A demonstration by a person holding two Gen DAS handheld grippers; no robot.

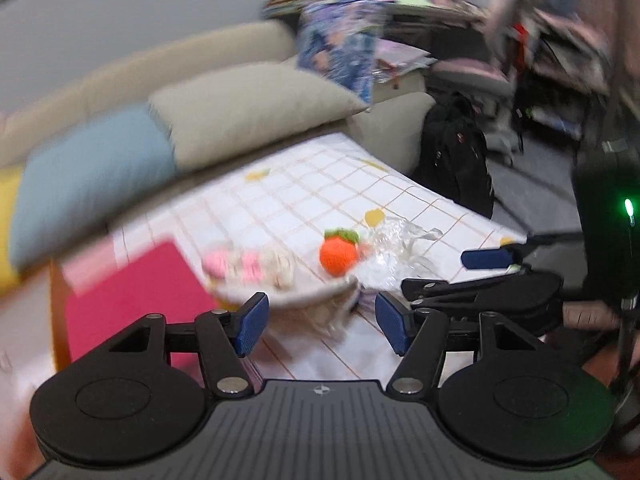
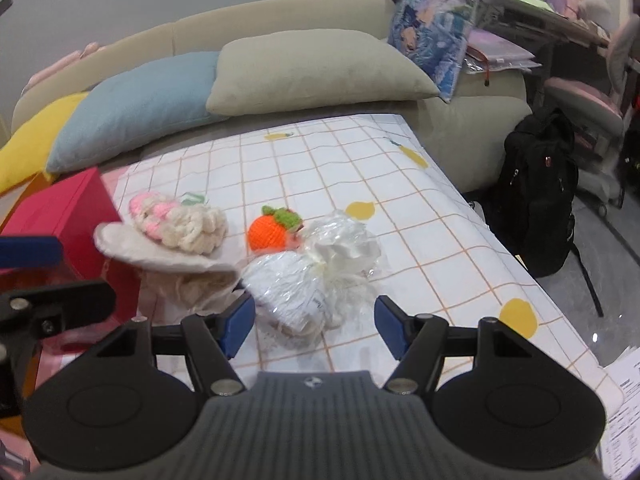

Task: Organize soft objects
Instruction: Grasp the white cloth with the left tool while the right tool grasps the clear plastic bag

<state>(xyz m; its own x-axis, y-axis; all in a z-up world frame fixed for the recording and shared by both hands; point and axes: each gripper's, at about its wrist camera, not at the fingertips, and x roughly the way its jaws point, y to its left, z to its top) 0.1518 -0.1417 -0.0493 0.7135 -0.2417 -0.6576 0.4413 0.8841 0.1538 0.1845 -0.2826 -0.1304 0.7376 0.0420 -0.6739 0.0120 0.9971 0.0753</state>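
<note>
Wrapped bundle (image 2: 308,292) just beyond open right claw (image 2: 314,326).

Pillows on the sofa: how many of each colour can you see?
Yellow pillow: 1
Light blue pillow: 1
Beige pillow: 1
Blue patterned pillow: 1
Total: 4

Motion-blurred left wrist view; red box (image 2: 60,216) partly behind the cream knitted piece (image 2: 160,252).
</note>
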